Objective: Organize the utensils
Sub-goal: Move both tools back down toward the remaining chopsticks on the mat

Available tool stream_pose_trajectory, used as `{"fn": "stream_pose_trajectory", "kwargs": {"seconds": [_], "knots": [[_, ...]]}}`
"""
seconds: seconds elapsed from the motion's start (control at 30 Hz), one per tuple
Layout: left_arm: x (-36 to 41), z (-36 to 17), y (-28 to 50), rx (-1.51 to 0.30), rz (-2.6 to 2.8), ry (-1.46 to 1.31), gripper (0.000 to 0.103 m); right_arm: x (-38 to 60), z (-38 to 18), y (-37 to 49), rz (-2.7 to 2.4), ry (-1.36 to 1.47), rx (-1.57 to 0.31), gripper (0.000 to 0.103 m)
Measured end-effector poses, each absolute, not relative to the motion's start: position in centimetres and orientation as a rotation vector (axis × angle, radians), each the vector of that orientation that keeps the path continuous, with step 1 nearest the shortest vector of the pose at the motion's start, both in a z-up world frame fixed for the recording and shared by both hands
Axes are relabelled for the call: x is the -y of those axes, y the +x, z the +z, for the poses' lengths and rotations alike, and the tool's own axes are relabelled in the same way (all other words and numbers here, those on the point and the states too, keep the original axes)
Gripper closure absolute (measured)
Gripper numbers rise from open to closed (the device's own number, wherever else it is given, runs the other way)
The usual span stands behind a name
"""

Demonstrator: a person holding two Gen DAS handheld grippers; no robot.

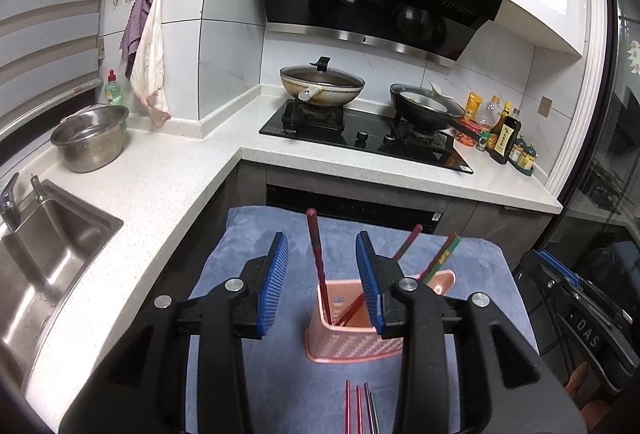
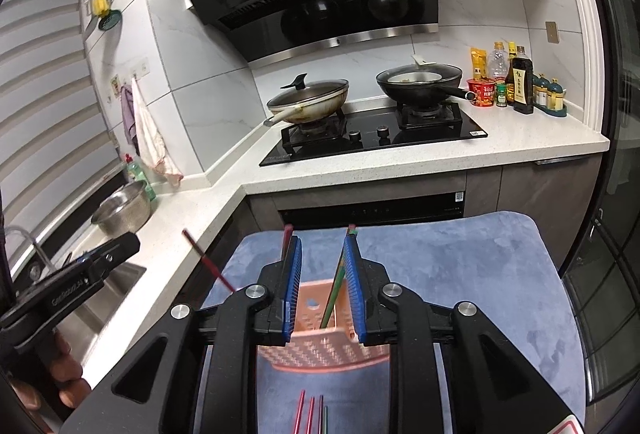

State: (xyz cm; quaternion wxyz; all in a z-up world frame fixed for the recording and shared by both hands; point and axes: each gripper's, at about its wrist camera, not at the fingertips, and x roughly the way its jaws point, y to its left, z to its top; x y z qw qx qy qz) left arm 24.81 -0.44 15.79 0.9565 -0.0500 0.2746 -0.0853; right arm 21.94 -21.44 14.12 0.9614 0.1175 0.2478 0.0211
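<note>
Loose chopsticks, pink perforated holder, upright chopsticks

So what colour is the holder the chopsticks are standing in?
Pink, with a perforated pattern; the holder shows best in the left wrist view.

A salmon-pink perforated plastic holder (dotted weave pattern) holds dark-red and green chopsticks on a blue-grey plush cloth.

One pink utensil holder stands on one blue mat. Four chopsticks stand in it, and four more seem to lie in front, though the frame cuts them off. Behind are two pans, one steel colander and one sink.
</note>
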Motion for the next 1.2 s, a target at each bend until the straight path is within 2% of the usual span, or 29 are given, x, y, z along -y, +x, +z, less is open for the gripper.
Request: {"fn": "stream_pose_trajectory", "kwargs": {"seconds": [0.3, 0.83, 1.2], "knots": [[0.0, 12.4, 20.6, -0.606, -0.176, -0.063, 0.069, 19.5, 11.1, 16.7, 0.056, 0.167, -0.558, 0.076], [-0.5, 0.0, 12.5, -0.836, -0.173, -0.014, 0.069, 19.6, -2.5, 6.2, 0.009, 0.249, -0.836, 0.076], [-0.2, -4.9, 8.9, -0.915, -0.179, 0.016, 0.069, 17.2, -7.3, 2.5, 0.038, 0.201, -0.933, 0.076]]}}
